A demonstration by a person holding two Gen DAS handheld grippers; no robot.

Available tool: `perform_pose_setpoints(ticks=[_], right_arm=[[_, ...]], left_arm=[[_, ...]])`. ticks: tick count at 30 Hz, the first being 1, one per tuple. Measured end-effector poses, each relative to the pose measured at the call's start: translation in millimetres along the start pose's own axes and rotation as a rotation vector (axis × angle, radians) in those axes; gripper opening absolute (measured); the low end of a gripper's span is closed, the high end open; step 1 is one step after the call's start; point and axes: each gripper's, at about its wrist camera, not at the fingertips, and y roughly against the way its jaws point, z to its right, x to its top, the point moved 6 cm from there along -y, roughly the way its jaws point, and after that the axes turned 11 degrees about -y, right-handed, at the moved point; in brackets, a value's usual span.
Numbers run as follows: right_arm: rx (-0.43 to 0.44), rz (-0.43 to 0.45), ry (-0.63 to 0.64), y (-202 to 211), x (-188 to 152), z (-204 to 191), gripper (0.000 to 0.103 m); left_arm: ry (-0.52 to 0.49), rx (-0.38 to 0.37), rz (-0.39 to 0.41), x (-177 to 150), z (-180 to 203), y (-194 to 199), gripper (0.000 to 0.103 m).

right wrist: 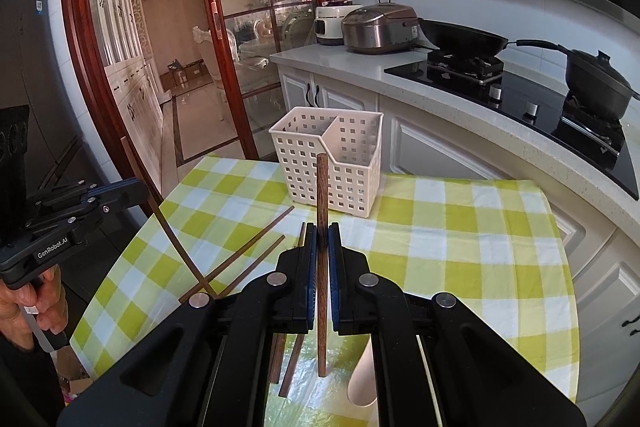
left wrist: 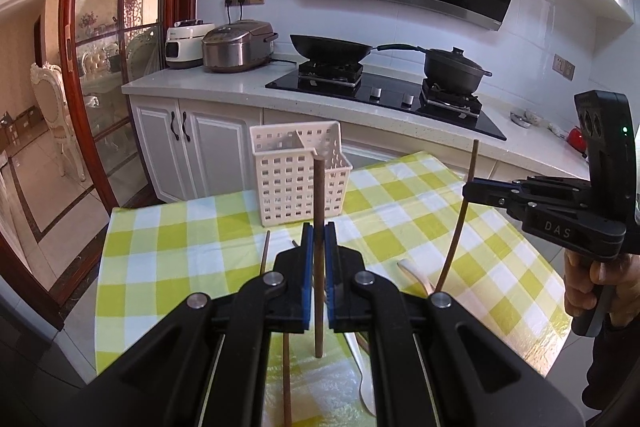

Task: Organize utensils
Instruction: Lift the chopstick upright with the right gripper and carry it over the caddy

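My left gripper (left wrist: pixel 319 233) is shut on a brown chopstick (left wrist: pixel 319 195), held upright above the checked table. My right gripper (right wrist: pixel 322 233) is shut on another brown chopstick (right wrist: pixel 321 187), also upright. Each gripper shows in the other's view: the right one (left wrist: pixel 474 187) holds its chopstick (left wrist: pixel 460 219) at the right, the left one (right wrist: pixel 136 189) holds its chopstick (right wrist: pixel 160 215) at the left. A white two-compartment utensil basket (left wrist: pixel 298 183) (right wrist: pixel 328 163) stands at the table's far side, beyond both grippers. Several loose chopsticks (right wrist: pixel 248 247) and a white spoon (left wrist: pixel 416 277) (right wrist: pixel 360 383) lie on the cloth.
The table wears a yellow-green checked cloth (left wrist: pixel 180 239) (right wrist: pixel 460 247). Behind it runs a white counter (left wrist: pixel 224 87) with a rice cooker (left wrist: pixel 238 45), a wok (left wrist: pixel 330 47) and a lidded pot (left wrist: pixel 454 67) on a black hob. A red-framed glass door (right wrist: pixel 208 27) stands at the left.
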Motion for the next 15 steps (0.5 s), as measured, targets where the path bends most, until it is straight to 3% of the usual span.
perform_pose_setpoints(ticks=[4, 15], right_arm=[[-0.007, 0.034, 0.013, 3.4, 33.4, -4.7, 0.006], [-0.042, 0.168, -0.001, -5.3, 165.6, -15.6, 0.006]], left_arm=[[-0.015, 0.001, 0.023, 27.0, -4.7, 1.3, 0.006], [-0.053, 0.034, 0.097, 144.4, -35.8, -8.3, 0.005]])
